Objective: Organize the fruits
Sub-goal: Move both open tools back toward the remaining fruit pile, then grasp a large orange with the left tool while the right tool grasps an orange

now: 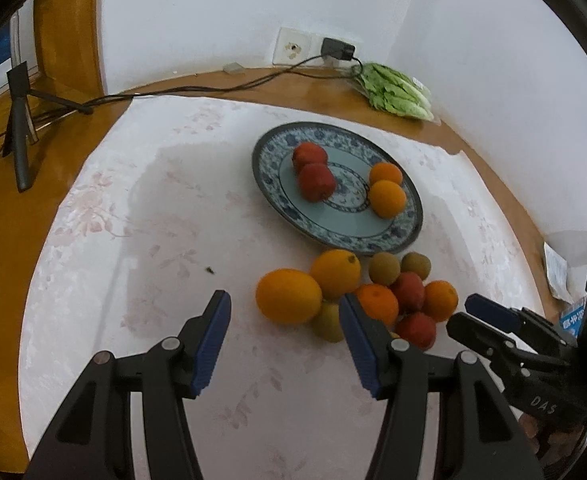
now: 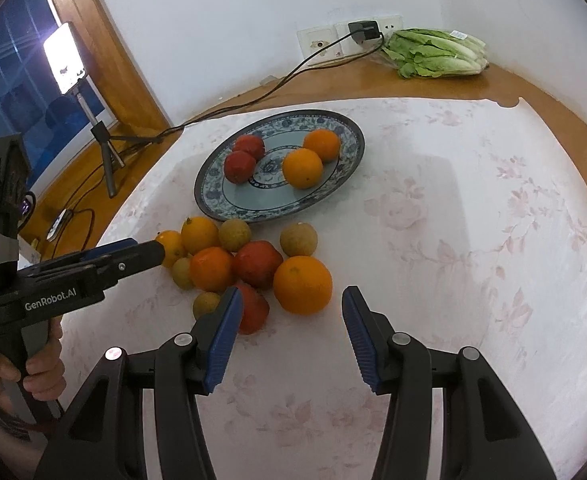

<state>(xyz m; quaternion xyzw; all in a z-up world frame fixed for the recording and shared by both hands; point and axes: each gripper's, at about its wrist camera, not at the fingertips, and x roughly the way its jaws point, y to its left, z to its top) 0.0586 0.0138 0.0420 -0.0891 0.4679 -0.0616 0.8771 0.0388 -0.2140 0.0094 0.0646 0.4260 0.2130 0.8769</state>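
Plate (image 2: 209,194): blue-and-white patterned, with a pale centre; on it you have two red fruits (image 2: 239,166) side by side and two oranges (image 2: 302,168) touching each other, the pairs apart.

Loose pile (image 2: 253,264) on the floral tablecloth (image 2: 453,240), just in front of the plate, fruits touching one another. Count from the right wrist view: five orange citrus, the largest (image 2: 302,285) at the pile's right edge; two red fruits, one (image 2: 258,264) in the middle; four small brown-green round fruits, one (image 2: 298,239) nearest the plate rim. More may be hidden behind the claws.

Your left gripper (image 1: 285,320): jaws apart, nothing between the pads. The pile lies just ahead and to the right of it; its right finger covers part of an orange (image 1: 377,304).

Your right gripper (image 2: 289,312): jaws apart, holding nothing. The large orange sits just beyond the gap between its fingertips; a red fruit (image 2: 253,308) lies behind the left finger.
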